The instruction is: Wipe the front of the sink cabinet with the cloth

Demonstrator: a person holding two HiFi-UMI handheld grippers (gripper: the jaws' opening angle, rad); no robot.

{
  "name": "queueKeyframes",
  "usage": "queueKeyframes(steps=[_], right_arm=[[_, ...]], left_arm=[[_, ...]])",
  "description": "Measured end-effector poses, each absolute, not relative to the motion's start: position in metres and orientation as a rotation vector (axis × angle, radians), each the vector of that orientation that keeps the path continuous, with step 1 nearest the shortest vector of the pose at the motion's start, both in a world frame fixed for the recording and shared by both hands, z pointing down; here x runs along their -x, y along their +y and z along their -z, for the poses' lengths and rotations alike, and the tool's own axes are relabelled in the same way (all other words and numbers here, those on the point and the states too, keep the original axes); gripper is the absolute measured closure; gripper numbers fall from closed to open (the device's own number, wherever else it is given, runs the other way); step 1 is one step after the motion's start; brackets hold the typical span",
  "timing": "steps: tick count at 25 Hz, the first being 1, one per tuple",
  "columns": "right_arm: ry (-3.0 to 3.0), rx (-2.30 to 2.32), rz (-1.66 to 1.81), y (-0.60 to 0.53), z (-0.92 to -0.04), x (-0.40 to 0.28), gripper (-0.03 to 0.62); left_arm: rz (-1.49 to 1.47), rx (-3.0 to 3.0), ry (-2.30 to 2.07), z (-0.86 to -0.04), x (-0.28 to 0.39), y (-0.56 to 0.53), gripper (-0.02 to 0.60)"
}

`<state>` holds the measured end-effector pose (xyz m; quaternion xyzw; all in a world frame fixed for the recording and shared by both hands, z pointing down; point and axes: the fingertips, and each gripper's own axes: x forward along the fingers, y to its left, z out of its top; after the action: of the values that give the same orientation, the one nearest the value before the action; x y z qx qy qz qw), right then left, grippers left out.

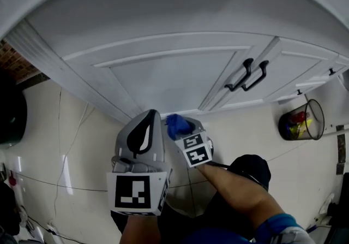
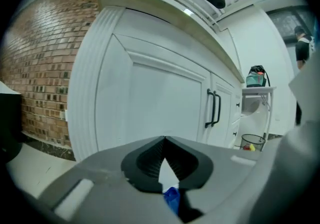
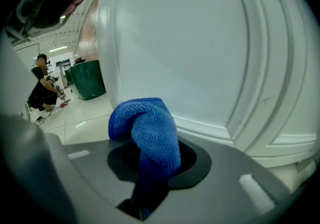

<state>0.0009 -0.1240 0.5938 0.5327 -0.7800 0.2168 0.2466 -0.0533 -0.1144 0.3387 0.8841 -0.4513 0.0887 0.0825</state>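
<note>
The white sink cabinet front (image 1: 163, 76) fills the upper head view, with two black handles (image 1: 248, 76) where its doors meet. A bunched blue cloth (image 1: 178, 124) is in my right gripper (image 1: 179, 129), which is shut on it just below the left door's bottom edge. In the right gripper view the cloth (image 3: 147, 133) bulges out of the jaws close to the door panel (image 3: 200, 52). My left gripper (image 1: 148, 120) is beside it on the left, shut on nothing. In its own view the left gripper (image 2: 164, 143) faces the door (image 2: 150, 97), and a scrap of cloth (image 2: 171, 199) shows below.
A wire waste basket (image 1: 302, 120) with rubbish stands on the pale tiled floor at the right, by the cabinet. A dark green bin (image 1: 11, 114) is at the far left. A brick wall (image 2: 45, 57) adjoins the cabinet's left side. A person (image 3: 42, 92) crouches far off.
</note>
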Motion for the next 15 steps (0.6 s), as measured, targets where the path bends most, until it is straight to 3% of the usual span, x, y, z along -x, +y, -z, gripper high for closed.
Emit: queueKeyframes(steps=[15], right_arm=[[-1.758,-1.762,-0.645,-0.099,-0.582,-0.222,0.507]], left_arm=[[-0.258,-2.778,-1.019,-0.339,-0.053,-0.083,0.578]])
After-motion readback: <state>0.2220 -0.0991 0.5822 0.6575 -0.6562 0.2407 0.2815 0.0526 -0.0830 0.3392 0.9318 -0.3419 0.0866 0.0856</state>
